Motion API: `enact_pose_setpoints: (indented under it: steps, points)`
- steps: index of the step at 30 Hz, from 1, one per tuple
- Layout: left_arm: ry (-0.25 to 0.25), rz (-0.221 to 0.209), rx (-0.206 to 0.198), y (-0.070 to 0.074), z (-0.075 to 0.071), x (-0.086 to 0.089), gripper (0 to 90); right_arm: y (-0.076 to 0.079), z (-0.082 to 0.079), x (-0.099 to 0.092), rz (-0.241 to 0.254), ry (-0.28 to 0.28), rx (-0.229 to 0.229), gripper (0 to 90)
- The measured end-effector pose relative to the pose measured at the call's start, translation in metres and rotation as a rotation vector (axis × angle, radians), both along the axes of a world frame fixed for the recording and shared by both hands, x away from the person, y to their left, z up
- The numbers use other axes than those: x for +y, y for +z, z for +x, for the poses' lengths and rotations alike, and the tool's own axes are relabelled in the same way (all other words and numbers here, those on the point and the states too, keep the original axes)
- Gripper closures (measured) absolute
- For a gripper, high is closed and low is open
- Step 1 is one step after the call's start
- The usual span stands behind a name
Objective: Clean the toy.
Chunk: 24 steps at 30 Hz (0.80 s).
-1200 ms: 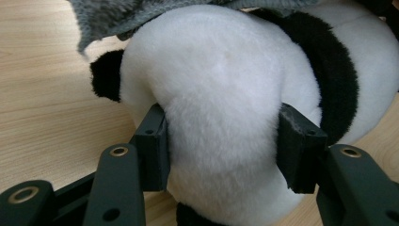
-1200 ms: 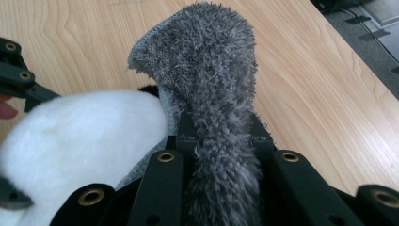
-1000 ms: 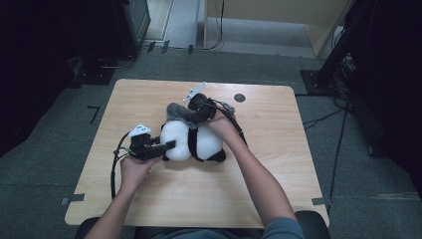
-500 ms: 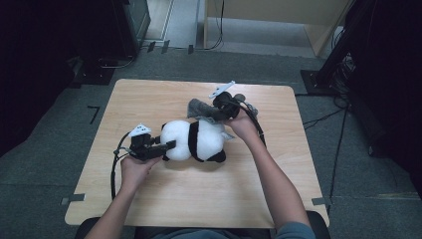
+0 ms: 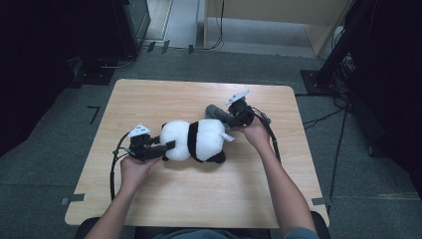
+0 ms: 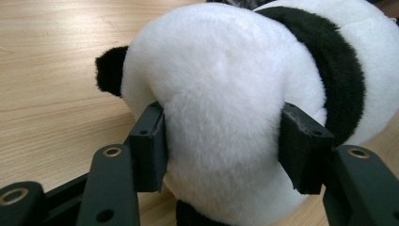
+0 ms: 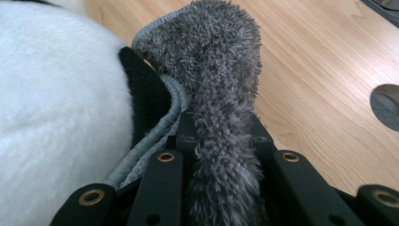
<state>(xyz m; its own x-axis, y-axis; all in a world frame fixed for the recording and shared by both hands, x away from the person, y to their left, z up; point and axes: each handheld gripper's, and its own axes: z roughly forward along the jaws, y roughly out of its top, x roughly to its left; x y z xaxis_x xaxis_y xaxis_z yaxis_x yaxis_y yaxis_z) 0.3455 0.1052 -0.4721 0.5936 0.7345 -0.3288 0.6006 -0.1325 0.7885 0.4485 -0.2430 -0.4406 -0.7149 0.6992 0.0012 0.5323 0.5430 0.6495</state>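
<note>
A black-and-white panda plush [image 5: 196, 139] lies on its side in the middle of the wooden table [image 5: 164, 99]. My left gripper [image 5: 169, 147] grips its round white left end [image 6: 221, 94]. Both pads [image 6: 149, 141] press into the fur, though the jaws have just been opening a little. My right gripper [image 5: 226, 117] is at the plush's upper right end, shut on a grey fuzzy fabric piece [image 7: 221, 56] that runs between its jaws. That grey piece [image 5: 213, 110] lies against a black part of the panda [image 7: 146, 99].
A round hole [image 7: 386, 106] in the tabletop lies just right of the right gripper. A cable [image 5: 113, 169] trails from the left gripper toward the front edge. Bare wood stretches in front of the panda. Dark equipment stands on the floor around the table.
My right gripper has moved to the right with the grey piece in it, and the panda now lies stretched out lengthwise. The left hand has stayed where it was.
</note>
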Motion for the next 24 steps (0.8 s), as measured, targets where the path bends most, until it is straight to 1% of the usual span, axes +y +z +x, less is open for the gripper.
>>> enact_pose_setpoints:
  steps: [1, 2, 3, 4, 5, 7, 8, 9, 10, 11, 12, 13, 14, 17, 18, 20, 24]
  points:
    - [-0.001, 0.001, 0.0, 0.0, 0.0, 0.0, 40.1, 0.003, -0.001, -0.001, 0.016, -0.009, -0.014, 74.3]
    - [-0.002, 0.001, -0.001, 0.0, 0.0, 0.0, 39.3, 0.011, -0.004, -0.001, 0.03, -0.023, -0.044, 74.4]
    - [-0.004, 0.0, -0.001, 0.0, 0.0, 0.0, 39.3, 0.011, -0.004, -0.001, 0.03, -0.023, -0.044, 74.4]
    - [-0.003, -0.002, -0.001, 0.0, 0.0, 0.0, 38.8, 0.015, -0.005, -0.001, 0.035, -0.028, -0.056, 74.4]
    - [-0.003, -0.005, -0.001, 0.001, -0.001, 0.0, 38.1, 0.022, -0.007, 0.0, 0.047, -0.03, -0.079, 74.4]
    - [-0.009, -0.015, -0.008, 0.001, -0.001, 0.0, 36.0, 0.033, -0.01, 0.002, 0.064, -0.038, -0.101, 74.4]
    - [-0.01, -0.023, -0.013, 0.0, -0.002, 0.001, 35.1, 0.04, -0.012, 0.003, 0.077, -0.033, -0.121, 74.4]
    - [-0.017, -0.033, -0.02, 0.0, -0.002, 0.002, 34.1, 0.044, -0.014, 0.005, 0.082, -0.028, -0.132, 74.3]
    - [-0.019, -0.038, -0.018, -0.001, -0.002, 0.002, 31.3, 0.055, -0.018, 0.012, 0.086, -0.007, -0.143, 74.3]
    - [-0.019, -0.038, -0.018, -0.001, -0.002, 0.002, 29.9, 0.055, -0.018, 0.012, 0.086, -0.007, -0.143, 74.3]
    - [-0.02, -0.044, -0.014, -0.001, -0.002, 0.003, 29.9, 0.057, -0.02, 0.015, 0.083, 0.001, -0.156, 74.3]
    - [-0.021, -0.044, -0.014, -0.001, -0.002, 0.003, 28.3, 0.062, -0.024, 0.023, 0.092, 0.013, -0.157, 74.2]
    - [-0.021, -0.047, -0.014, -0.002, -0.002, 0.003, 27.6, 0.064, -0.026, 0.027, 0.096, 0.025, -0.159, 74.2]
    - [-0.018, -0.054, -0.019, -0.003, -0.001, 0.003, 24.6, 0.068, -0.035, 0.047, 0.1, 0.064, -0.161, 74.0]
    - [-0.016, -0.056, -0.018, -0.003, -0.001, 0.003, 24.1, 0.069, -0.037, 0.055, 0.097, 0.085, -0.167, 74.0]
    - [-0.014, -0.057, -0.022, -0.004, -0.001, 0.002, 23.7, 0.068, -0.04, 0.069, 0.089, 0.12, -0.164, 73.8]
    - [-0.017, -0.053, -0.023, -0.004, -0.001, 0.003, 23.3, 0.065, -0.044, 0.097, 0.086, 0.167, -0.163, 73.8]
